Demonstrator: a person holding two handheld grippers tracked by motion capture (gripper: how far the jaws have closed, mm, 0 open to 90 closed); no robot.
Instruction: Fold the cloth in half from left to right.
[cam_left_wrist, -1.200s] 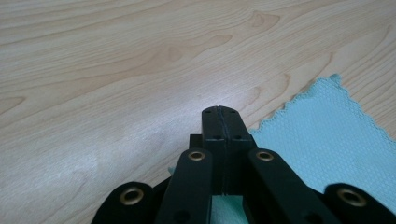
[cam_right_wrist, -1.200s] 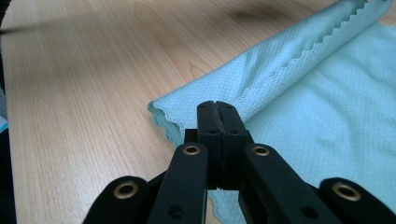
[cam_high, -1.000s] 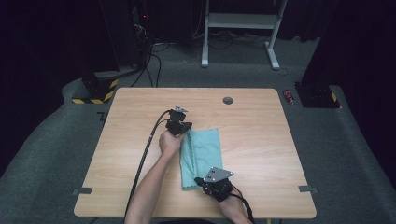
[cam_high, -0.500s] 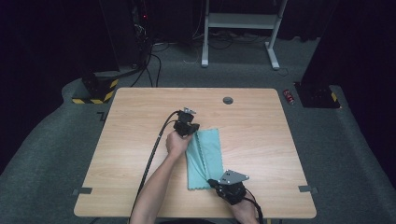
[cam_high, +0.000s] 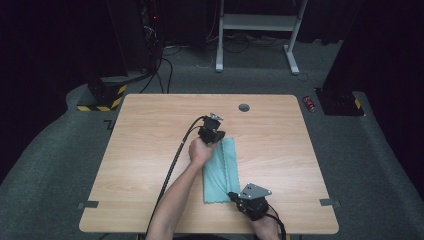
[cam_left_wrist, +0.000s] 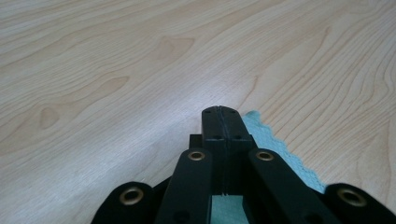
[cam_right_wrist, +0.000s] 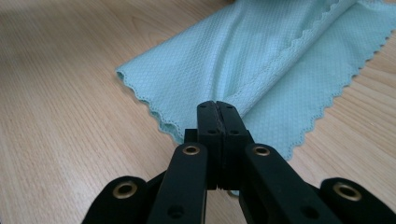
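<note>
The folded mint-green cloth (cam_high: 220, 170) lies near the middle of the wooden table (cam_high: 150, 150), shifted rightward since a second ago. The left hand-held gripper (cam_high: 212, 131) is clamped on its far corner, the right hand-held gripper (cam_high: 235, 196) on its near corner. The right gripper view shows the cloth's scalloped edge and overlapping layers.

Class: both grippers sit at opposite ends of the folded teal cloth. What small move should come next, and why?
Probably open both jaws and let go. The left gripper is shut on the far end of the cloth, the right gripper on the near end, and the cloth already lies folded, long and flat on the table.
</note>
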